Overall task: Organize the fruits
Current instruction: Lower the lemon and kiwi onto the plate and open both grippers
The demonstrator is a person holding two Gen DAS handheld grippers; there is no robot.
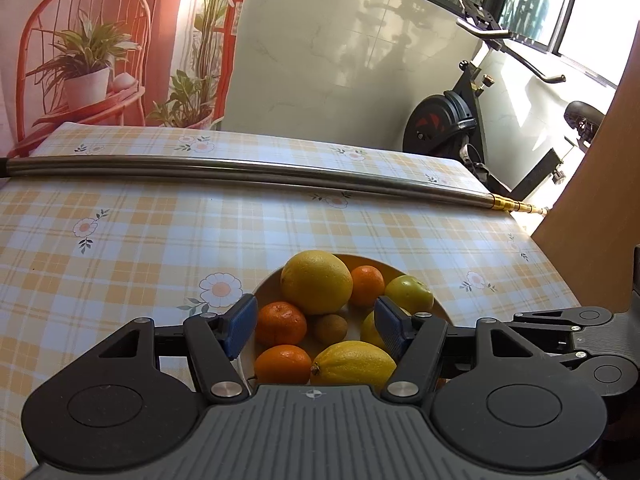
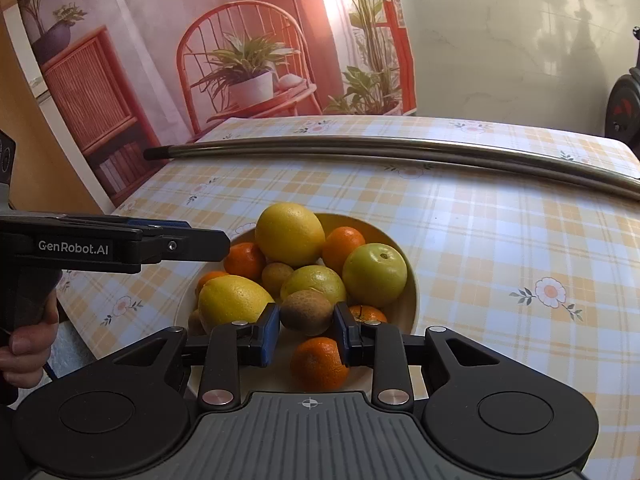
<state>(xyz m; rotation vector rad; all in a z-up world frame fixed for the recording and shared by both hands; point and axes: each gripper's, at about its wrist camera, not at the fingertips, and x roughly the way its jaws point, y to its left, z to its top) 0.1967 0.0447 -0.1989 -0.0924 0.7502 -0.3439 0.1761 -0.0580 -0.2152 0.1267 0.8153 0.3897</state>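
A cream bowl (image 2: 413, 280) on the checked tablecloth holds a big yellow citrus (image 2: 290, 234), a lemon (image 2: 234, 300), a green round fruit (image 2: 374, 274), several tangerines and small kiwis. My right gripper (image 2: 306, 322) is shut on a brown kiwi (image 2: 306, 310) over the bowl's near side, above a tangerine (image 2: 318, 362). My left gripper (image 1: 315, 326) hangs open over the bowl (image 1: 261, 290) with nothing between its blue pads; the lemon (image 1: 354, 362), a kiwi (image 1: 330, 328) and tangerines lie below it. From the right wrist it shows side-on (image 2: 192, 240), held by a hand (image 2: 28, 344).
A long metal pole (image 1: 248, 170) lies across the far part of the table. An exercise bike (image 1: 452, 120) stands beyond the far right corner, beside a brown board (image 1: 592, 184). A printed backdrop (image 2: 240, 60) hangs behind the table. Bare cloth (image 2: 520, 248) spreads right of the bowl.
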